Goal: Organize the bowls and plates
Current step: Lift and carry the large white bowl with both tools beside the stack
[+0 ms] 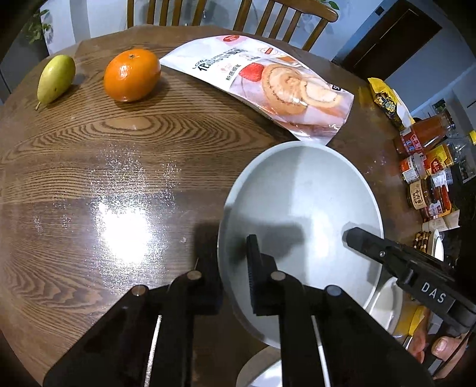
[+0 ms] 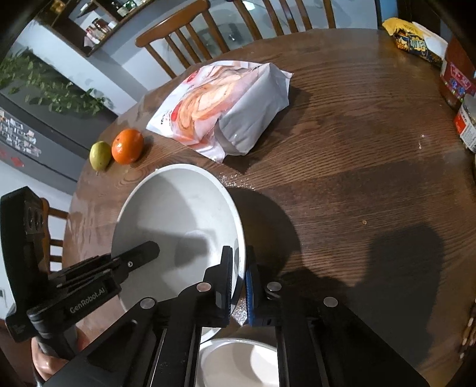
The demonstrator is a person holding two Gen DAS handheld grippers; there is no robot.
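Note:
A wide white plate [image 1: 297, 193] with a raised rim lies on the brown wooden table [image 1: 104, 166]. My left gripper [image 1: 230, 248] straddles its left rim, one finger outside and one inside, shut on the plate. The right gripper [image 2: 239, 257] clamps the plate [image 2: 178, 208] on the opposite rim, its blue-edged pad outside. Each gripper's inner finger shows in the other's view: the right one's finger [image 1: 360, 236], the left one's finger [image 2: 145, 251]. A smaller white bowl [image 2: 238, 363] sits at the near table edge, just below the plate.
Behind the plate lie a pink snack bag [image 1: 267, 86], an orange [image 1: 132, 74] and a green pear [image 1: 56, 79]. Jars and sauce bottles [image 1: 425, 166] and a yellow packet [image 1: 386, 101] crowd the right edge. Wooden chairs [image 1: 282, 18] stand beyond the table.

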